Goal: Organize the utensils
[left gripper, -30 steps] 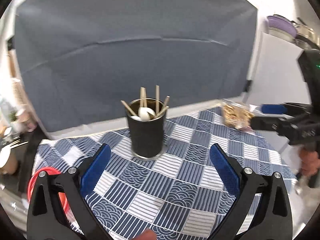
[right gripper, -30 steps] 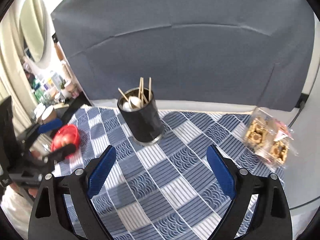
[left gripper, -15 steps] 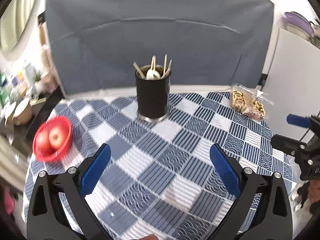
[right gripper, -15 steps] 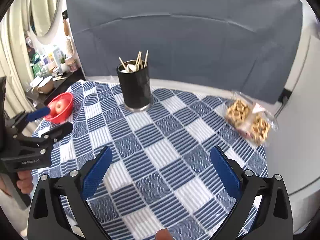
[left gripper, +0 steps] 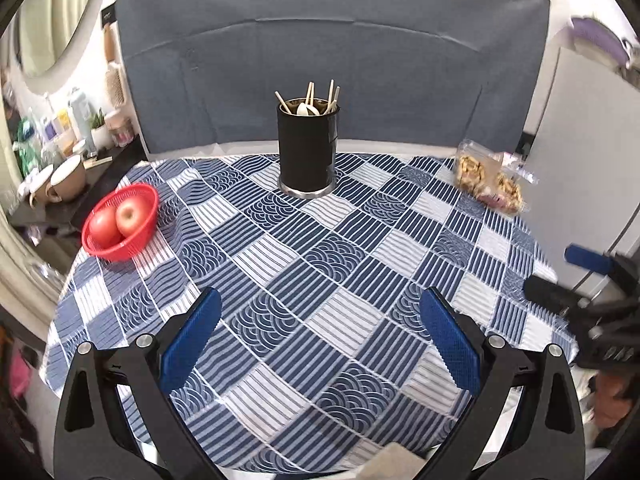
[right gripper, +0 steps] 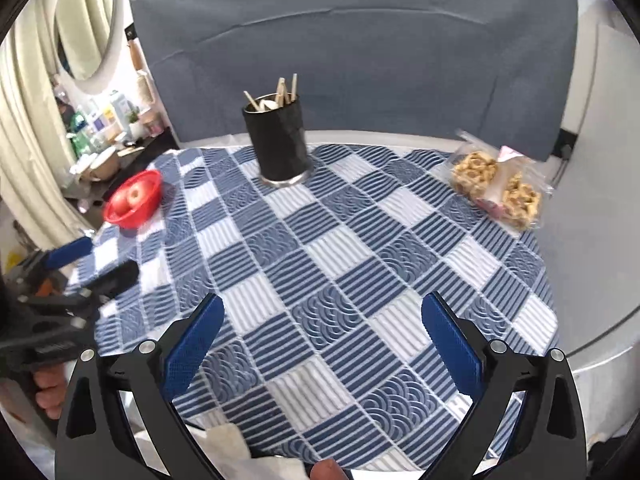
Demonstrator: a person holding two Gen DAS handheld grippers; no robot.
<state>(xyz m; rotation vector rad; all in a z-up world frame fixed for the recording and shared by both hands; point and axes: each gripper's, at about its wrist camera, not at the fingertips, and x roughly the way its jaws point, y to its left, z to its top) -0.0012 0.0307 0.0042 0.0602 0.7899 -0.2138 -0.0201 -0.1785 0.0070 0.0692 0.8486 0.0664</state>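
A black utensil holder (left gripper: 307, 148) stands upright at the far middle of the table, also in the right wrist view (right gripper: 278, 146). Wooden chopsticks (left gripper: 331, 95) and a white spoon (left gripper: 307, 109) stick out of its top. My left gripper (left gripper: 320, 340) is open and empty, held above the near part of the checked tablecloth (left gripper: 320, 272). My right gripper (right gripper: 320, 340) is open and empty too, above the near edge. Each gripper shows at the side of the other's view, the right one (left gripper: 576, 280) and the left one (right gripper: 92, 260).
A red basket with two apples (left gripper: 120, 222) sits at the table's left edge. A clear bag of snacks (left gripper: 490, 184) lies at the far right. A grey backdrop stands behind the table. A shelf with cups and bottles (left gripper: 60, 168) is at the left.
Both grippers have pulled back and up from the holder toward the near edge. The holder looks smaller and farther, and more of the table shows. Both stay open.
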